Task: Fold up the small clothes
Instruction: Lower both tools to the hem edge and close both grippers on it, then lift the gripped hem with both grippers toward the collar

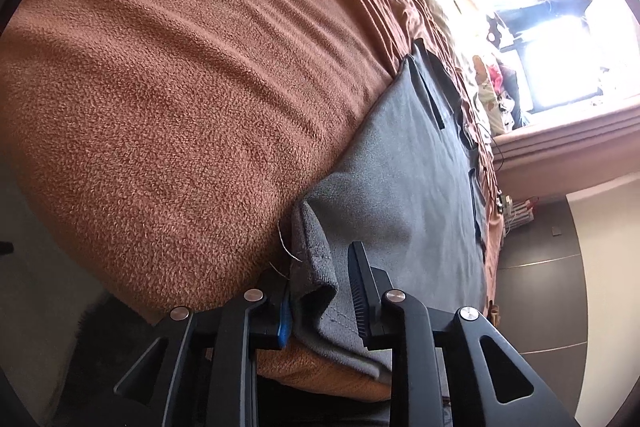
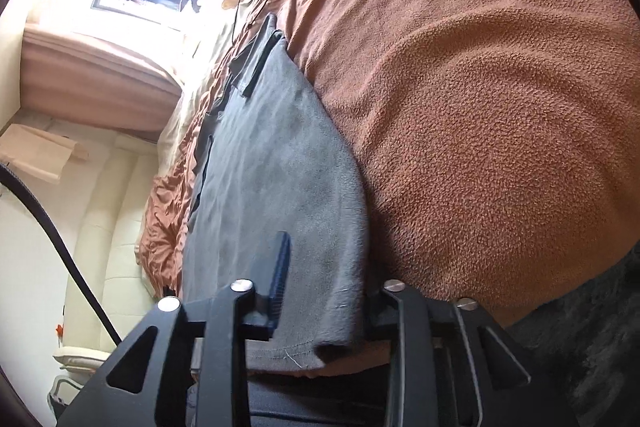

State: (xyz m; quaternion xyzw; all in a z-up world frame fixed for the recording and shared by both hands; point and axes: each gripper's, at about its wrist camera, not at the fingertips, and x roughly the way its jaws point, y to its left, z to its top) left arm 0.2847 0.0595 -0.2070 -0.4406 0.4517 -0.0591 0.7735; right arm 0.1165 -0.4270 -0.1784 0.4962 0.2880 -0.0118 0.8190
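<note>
The bed, under a brown fleece blanket (image 1: 180, 87), carries the grey garment (image 1: 408, 167) close to its outer edge, and that is the main risk, as I judge it: a pull toward the floor side could drag the cloth over the edge. The nubby fleece may also cling to the fabric and make the fold come out skewed. The garment lies mostly flat, its long axis running away from both cameras toward the bright window (image 1: 560, 27), near hem at the grippers, dark-trimmed far end pointing at the window. An uneven lift of the two hem corners would twist it. The left gripper (image 1: 320, 303) appears clenched on a bunched hem corner. The right gripper (image 2: 324, 287) straddles the other corner, but the cloth hides its far jaw, so I cannot tell whether it pinches. A loose thread (image 1: 286, 247) at the hem could snag.
</note>
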